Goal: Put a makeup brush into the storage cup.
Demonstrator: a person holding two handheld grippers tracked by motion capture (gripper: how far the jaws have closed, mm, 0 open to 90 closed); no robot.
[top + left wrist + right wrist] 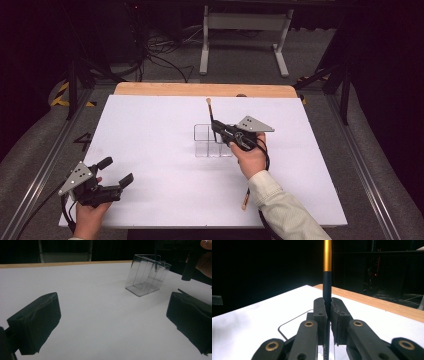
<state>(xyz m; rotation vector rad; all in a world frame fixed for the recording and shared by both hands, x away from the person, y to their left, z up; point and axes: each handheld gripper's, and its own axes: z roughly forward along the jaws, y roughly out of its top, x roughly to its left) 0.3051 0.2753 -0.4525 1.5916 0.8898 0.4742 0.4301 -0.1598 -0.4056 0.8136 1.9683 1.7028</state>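
Note:
My right gripper (216,129) is shut on a thin brush (210,114) with a black handle, holding it nearly upright over a clear plastic divided box (205,144) in the middle of the white sheet. In the right gripper view the jaws (327,307) clamp the black handle, and the brush's gold ferrule (327,257) rises above them; the box rim (287,324) lies below. My left gripper (116,171) rests near the front left corner, open and holding nothing. Its own view has the jaws (112,322) wide apart, with the clear box (147,277) farther off.
A white sheet (150,130) covers the table, with a wooden edge (200,90) at the back. Another thin stick with a pale end (245,199) lies by the right forearm near the front. The right hand (205,262) shows beyond the box. Metal rails flank the table.

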